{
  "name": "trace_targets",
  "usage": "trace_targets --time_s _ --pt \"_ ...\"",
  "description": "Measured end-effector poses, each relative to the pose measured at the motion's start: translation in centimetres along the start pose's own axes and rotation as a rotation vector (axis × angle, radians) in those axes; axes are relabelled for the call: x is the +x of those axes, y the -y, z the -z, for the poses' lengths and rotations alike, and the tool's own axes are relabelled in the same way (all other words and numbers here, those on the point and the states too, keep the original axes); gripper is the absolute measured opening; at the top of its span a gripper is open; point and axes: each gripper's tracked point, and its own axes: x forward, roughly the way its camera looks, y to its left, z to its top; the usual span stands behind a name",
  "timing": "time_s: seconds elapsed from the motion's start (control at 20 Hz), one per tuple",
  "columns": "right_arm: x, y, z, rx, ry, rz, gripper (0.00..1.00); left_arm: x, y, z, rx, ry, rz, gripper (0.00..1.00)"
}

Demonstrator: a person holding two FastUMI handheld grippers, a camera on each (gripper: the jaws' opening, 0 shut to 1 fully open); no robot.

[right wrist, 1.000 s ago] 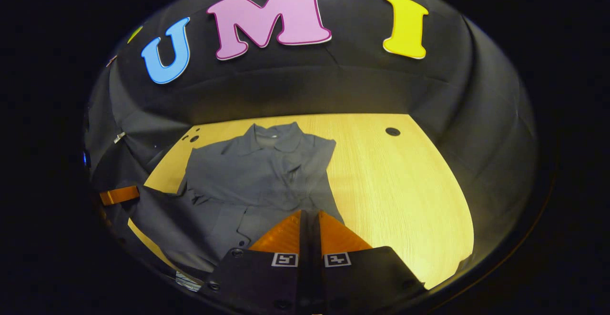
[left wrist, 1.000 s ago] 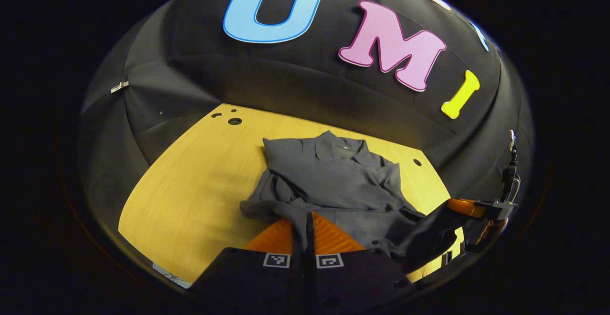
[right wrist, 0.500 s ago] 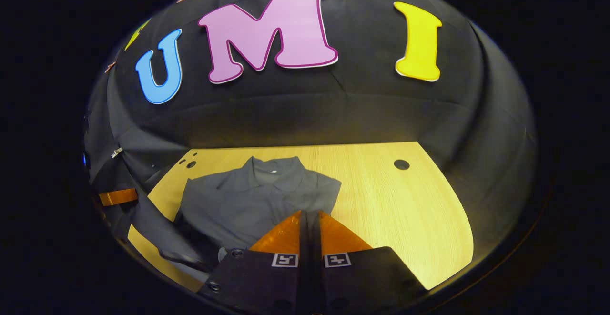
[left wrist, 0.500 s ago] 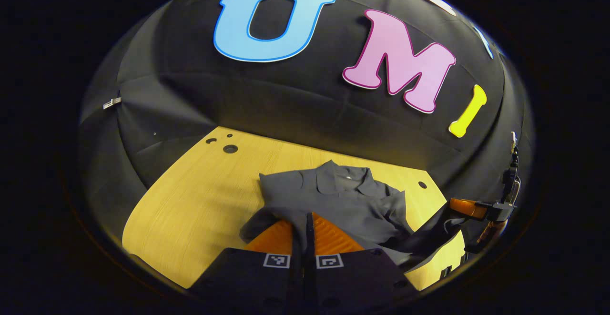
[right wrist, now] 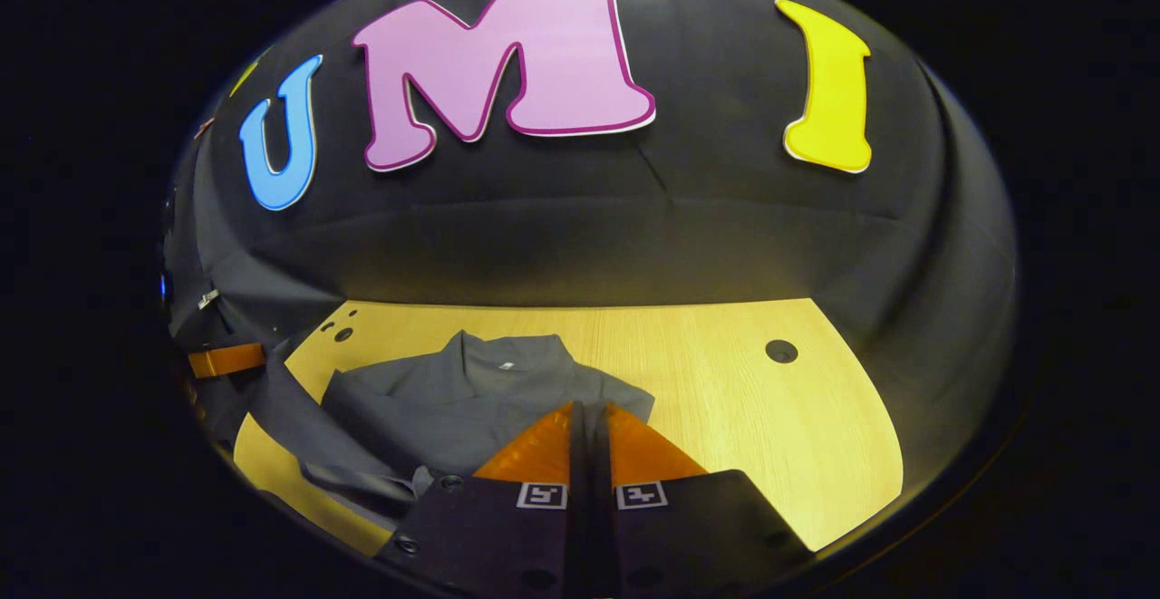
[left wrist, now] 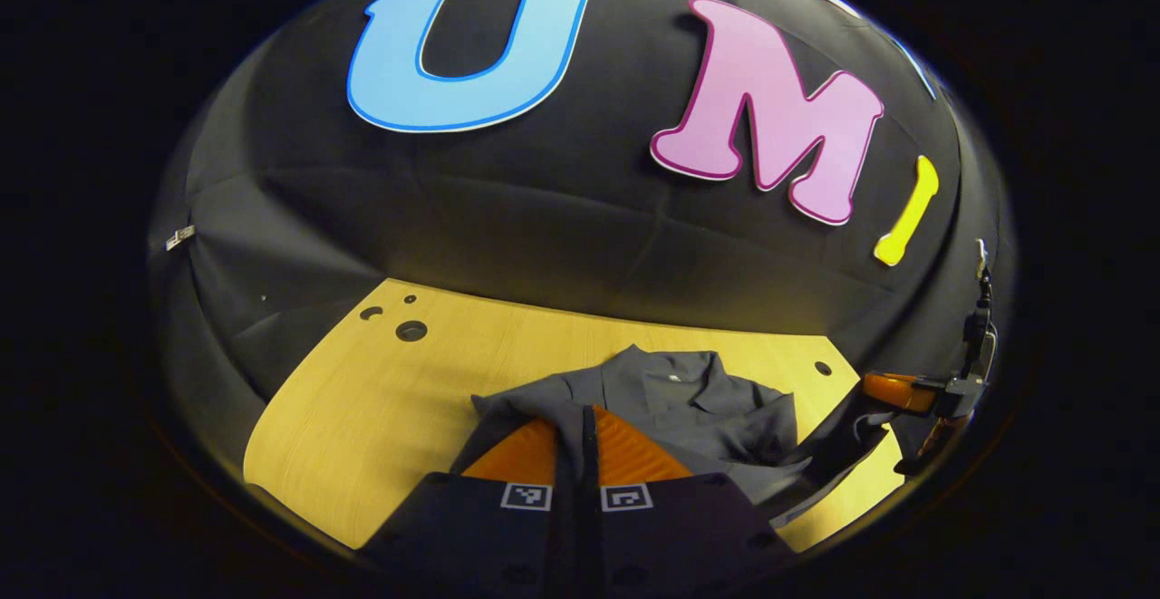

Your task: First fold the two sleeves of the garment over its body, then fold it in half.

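A grey collared garment (left wrist: 698, 404) lies on the yellow table, its sleeves folded in over its body. My left gripper (left wrist: 587, 410) is shut on a strip of its lower edge, lifted over the body toward the collar (left wrist: 666, 371). In the right gripper view the garment (right wrist: 453, 400) spreads left of my right gripper (right wrist: 589, 407), whose orange fingers are pressed together on the hem. The right gripper (left wrist: 893, 391) appears at the far right of the left gripper view with cloth hanging from it. The left gripper (right wrist: 227, 360) appears at the left edge, cloth draped below it.
The wooden table (left wrist: 362, 400) has small round holes at its far left corner (left wrist: 410, 331) and one near its far right corner (right wrist: 780, 351). Bare tabletop (right wrist: 770, 436) lies right of the garment. The black cloth wall stands close behind the table's far edge.
Both grippers have carried the lifted hem forward toward the collar. Less of the garment's body shows, and the wall has come nearer.
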Motion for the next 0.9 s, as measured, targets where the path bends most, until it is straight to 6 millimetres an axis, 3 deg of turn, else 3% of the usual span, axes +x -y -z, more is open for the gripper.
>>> trace_targets --time_s 0.3,0.5,0.75,0.85,0.9 --pt "5.5 1.8 -1.6 0.007 0.032 0.028 0.05 6.4 -1.4 -0.3 -0.044 0.015 -0.022 0.05" --pt "8.8 2.5 -1.7 0.007 0.032 0.047 0.05 9.5 -3.0 -0.1 0.0 0.014 -0.057 0.06" --pt "11.8 2.6 -0.5 0.04 -0.003 0.063 0.05 11.4 -2.6 0.3 0.075 0.001 -0.089 0.1" --pt "12.3 3.1 0.5 0.044 -0.038 0.088 0.1 11.4 -2.2 0.4 0.081 -0.005 -0.097 0.11" --pt "12.2 3.2 1.0 0.047 -0.056 0.094 0.12 11.3 -2.1 0.3 0.082 -0.004 -0.098 0.17"
